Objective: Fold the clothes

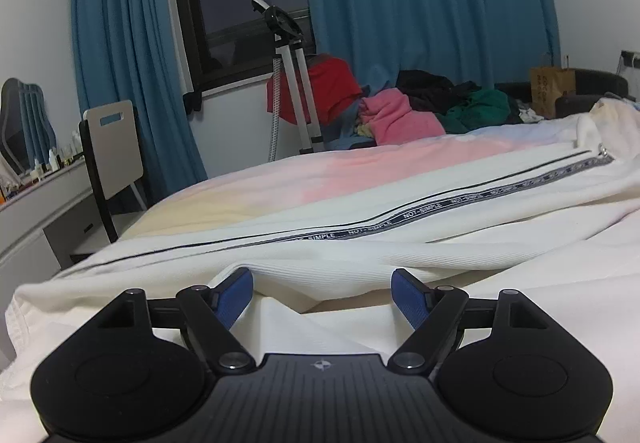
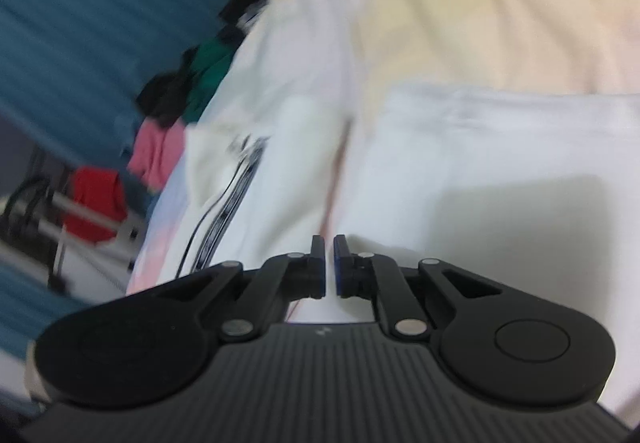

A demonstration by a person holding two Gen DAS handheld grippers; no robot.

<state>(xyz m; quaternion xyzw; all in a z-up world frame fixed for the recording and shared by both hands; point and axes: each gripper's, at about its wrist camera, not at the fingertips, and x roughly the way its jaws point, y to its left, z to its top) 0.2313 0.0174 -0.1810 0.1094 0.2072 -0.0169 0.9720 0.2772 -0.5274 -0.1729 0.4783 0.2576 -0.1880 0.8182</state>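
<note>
A white zip-up garment (image 1: 360, 211) with a black printed tape (image 1: 420, 211) along its zipper lies spread over the pastel bedsheet (image 1: 320, 171). My left gripper (image 1: 322, 277) is open and low at the garment's near edge. Its blue pads (image 1: 236, 295) stand either side of a raised fold of white cloth without pressing on it. In the blurred right wrist view, my right gripper (image 2: 329, 241) is shut just above the white garment (image 2: 480, 163). I see nothing between its jaws. The black tape (image 2: 228, 211) runs to its left.
A pile of pink, green and black clothes (image 1: 400, 111) sits at the bed's far edge. Beside it a metal stand (image 1: 298, 91) carries a red garment (image 1: 320, 91). A chair (image 1: 112, 147) and a dresser (image 1: 40, 203) stand left, a paper bag (image 1: 550, 87) far right.
</note>
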